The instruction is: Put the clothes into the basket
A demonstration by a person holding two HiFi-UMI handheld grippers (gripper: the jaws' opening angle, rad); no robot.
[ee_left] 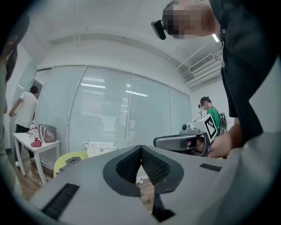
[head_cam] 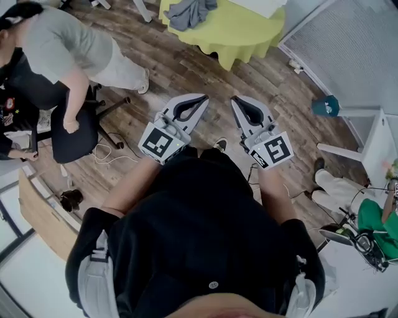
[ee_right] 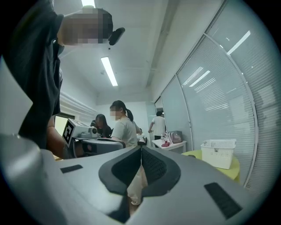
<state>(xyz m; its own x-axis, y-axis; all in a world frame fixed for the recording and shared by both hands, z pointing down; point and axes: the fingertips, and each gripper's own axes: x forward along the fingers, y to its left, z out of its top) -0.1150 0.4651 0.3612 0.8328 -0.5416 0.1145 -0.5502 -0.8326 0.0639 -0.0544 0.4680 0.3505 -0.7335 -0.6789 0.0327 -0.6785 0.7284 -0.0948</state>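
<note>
Fingers [ee_left: 153, 166] pressed together with nothing between them on both my left gripper [head_cam: 200, 99] and right gripper [head_cam: 237, 100], I stand over the wood floor [head_cam: 186, 68], well apart from the grey clothes [head_cam: 189, 11] heaped on the yellow-green counter [head_cam: 236, 31] that also carries the white basket [ee_right: 218, 153].

Grey clothes [head_cam: 189, 12] & yellow table [head_cam: 242, 28] cut off at pic top.

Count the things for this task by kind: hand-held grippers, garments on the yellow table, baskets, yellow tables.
Hand-held grippers: 2 (left hand-held gripper, right hand-held gripper)
Grey garment: 1
White basket: 1
Yellow table: 1
Total: 5
</note>
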